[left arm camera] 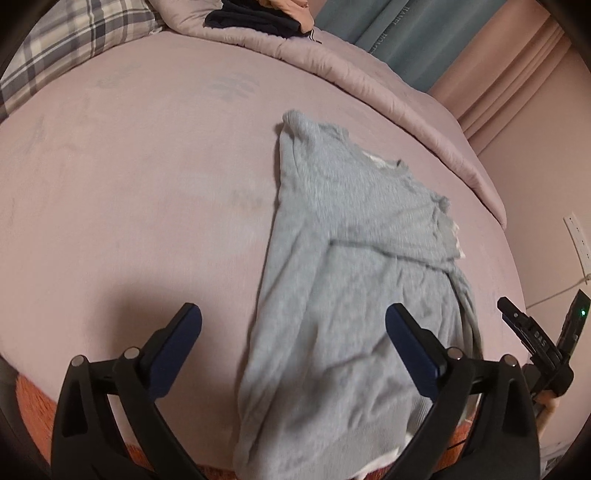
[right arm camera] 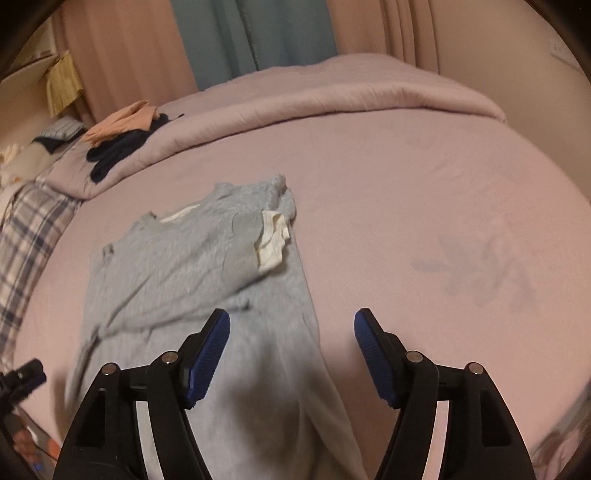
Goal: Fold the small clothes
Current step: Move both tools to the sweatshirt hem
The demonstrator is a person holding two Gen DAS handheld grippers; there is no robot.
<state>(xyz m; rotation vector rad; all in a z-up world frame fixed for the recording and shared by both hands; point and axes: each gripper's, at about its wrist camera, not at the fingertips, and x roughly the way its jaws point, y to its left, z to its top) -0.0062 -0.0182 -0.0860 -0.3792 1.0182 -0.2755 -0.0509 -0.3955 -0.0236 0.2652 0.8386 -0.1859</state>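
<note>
A: What's nearest the left gripper (left arm camera: 293,321)?

B: Its two blue-padded fingers (left arm camera: 177,347) stand wide apart with nothing pressed between them. The hem end of the grey sweater (left arm camera: 343,280) lies under and between them on the pink bedsheet (left arm camera: 129,192); the pads hang above the cloth, not on it.

A: And the right gripper (right arm camera: 291,328)?

B: Released as well, jaws parted, nothing clamped. The same grey sweater lies just ahead of and below its left finger (right arm camera: 208,354); the right finger stands over bare sheet.

A: How does the sweater lie?

B: Flat, lengthwise away from both grippers, one sleeve folded across the body. A cream cuff lining (right arm camera: 271,240) shows at the folded sleeve's end, ahead and left of the right gripper. The neckline is at the far end.

A: Can each gripper see the other?

B: Yes. The right one shows as a black tip at the right edge of the left view, the left one at the lower left edge of the right view.

A: Further out?

B: Beyond the sweater a rolled pink duvet (right arm camera: 332,99) crosses the bed. On it sit dark clothes (right arm camera: 110,155) and a peach garment (right arm camera: 122,123). A plaid pillow (left arm camera: 70,40) lies far left of the left gripper, and teal curtains (right arm camera: 251,33) hang behind the bed.
</note>
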